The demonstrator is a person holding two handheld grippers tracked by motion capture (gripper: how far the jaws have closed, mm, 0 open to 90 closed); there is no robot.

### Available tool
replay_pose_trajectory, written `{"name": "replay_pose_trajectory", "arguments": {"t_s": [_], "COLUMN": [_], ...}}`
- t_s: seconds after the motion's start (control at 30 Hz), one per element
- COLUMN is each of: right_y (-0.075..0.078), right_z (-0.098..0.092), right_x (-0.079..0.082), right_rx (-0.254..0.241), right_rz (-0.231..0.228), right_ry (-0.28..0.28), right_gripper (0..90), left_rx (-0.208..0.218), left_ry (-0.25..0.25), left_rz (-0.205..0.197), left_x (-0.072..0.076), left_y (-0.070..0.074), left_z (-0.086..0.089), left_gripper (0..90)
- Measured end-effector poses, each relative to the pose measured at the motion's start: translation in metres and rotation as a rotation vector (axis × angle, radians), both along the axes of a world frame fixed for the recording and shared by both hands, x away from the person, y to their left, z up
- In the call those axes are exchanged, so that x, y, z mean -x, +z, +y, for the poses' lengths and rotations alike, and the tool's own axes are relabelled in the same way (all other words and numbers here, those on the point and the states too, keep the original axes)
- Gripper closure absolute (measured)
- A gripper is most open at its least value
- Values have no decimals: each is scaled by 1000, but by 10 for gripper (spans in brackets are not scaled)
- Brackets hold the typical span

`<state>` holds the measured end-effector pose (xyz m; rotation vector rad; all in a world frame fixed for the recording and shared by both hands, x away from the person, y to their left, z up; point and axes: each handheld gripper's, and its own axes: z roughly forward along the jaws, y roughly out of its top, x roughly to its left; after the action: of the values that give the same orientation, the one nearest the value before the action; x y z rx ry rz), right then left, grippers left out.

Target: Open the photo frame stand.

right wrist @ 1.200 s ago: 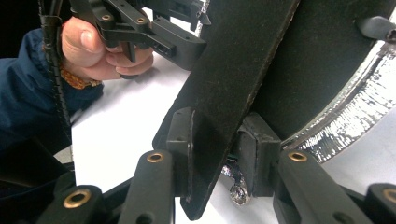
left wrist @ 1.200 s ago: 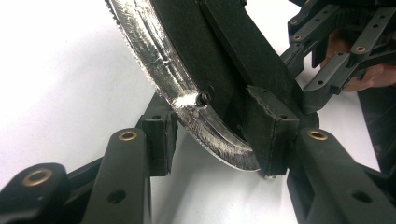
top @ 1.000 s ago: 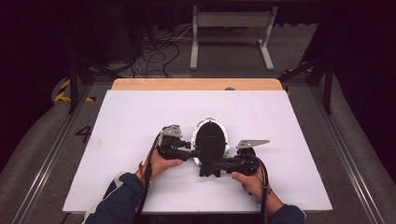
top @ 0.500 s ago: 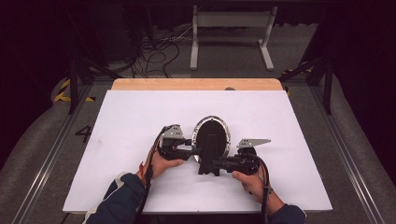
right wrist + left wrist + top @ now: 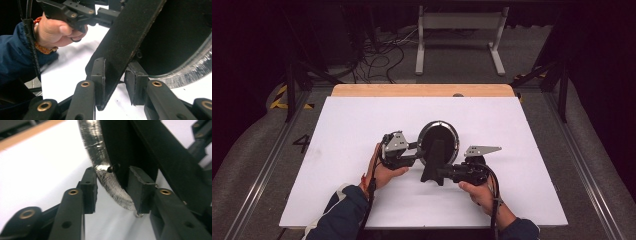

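Observation:
A round black frame with a silver rim [image 5: 455, 136] sits face down on the white table [image 5: 337, 130], its black stand leg [image 5: 434, 165] pointing toward me. My left gripper [image 5: 418, 150] comes in from the left. Its jaws have just been closing, and the rim [image 5: 110, 186] now sits between its pads [image 5: 89, 187], which press on it. From the right, my right gripper [image 5: 441, 173] is shut on the stand leg [image 5: 125, 42] near its lower end, one pad [image 5: 98, 75] flat against it. The left hand [image 5: 58, 31] and its gripper show beyond the leg.
A wooden strip [image 5: 422, 90] runs along the table's far edge. Beyond it are cables [image 5: 382, 55] on the floor and a grey metal stand [image 5: 459, 30]. Metal rails [image 5: 592, 175] run along both sides of the table.
The left gripper's jaws have narrowed onto the frame's rim. The bright rim on the frame's left side shows less than before. Both hands have stayed almost in place.

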<state>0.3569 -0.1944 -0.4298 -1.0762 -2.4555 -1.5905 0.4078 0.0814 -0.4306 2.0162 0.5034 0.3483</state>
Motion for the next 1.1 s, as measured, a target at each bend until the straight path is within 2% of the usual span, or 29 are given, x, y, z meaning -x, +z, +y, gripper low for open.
{"name": "replay_pose_trajectory", "arguments": {"t_s": [0.23,0.37,0.47,0.5,0.57,0.73,0.87,0.97,1.1], "right_y": [0,-1,-2,-3,-4,-4,-4,-5,-5], "right_z": [1,1,2,2,1,-3,-5,-5,-6], "right_x": [2,2,3,3,3,3,3,4,4], "right_rx": [13,22,44,53,61,82,99,100,96], "right_rz": [-1,-2,2,2,1,10,9,6,3], "right_ry": [5,1,6,9,14,4,5,3,3], "right_gripper": [727,741,776,786,793,812,814,816,817], "left_rx": [28,50,80,78,106,78,46,48,3], "left_ry": [-23,-45,-104,-117,-171,-239,-263,-242,-208], "left_rz": [10,40,82,78,102,111,119,124,109], "left_x": [0,-3,-5,-6,-8,-6,-4,-3,0], "left_y": [-2,-3,-5,-6,-6,-5,-8,-10,-13], "left_z": [3,6,8,9,11,10,4,1,-5], "left_gripper": [673,681,670,669,650,658,659,653,653]}}
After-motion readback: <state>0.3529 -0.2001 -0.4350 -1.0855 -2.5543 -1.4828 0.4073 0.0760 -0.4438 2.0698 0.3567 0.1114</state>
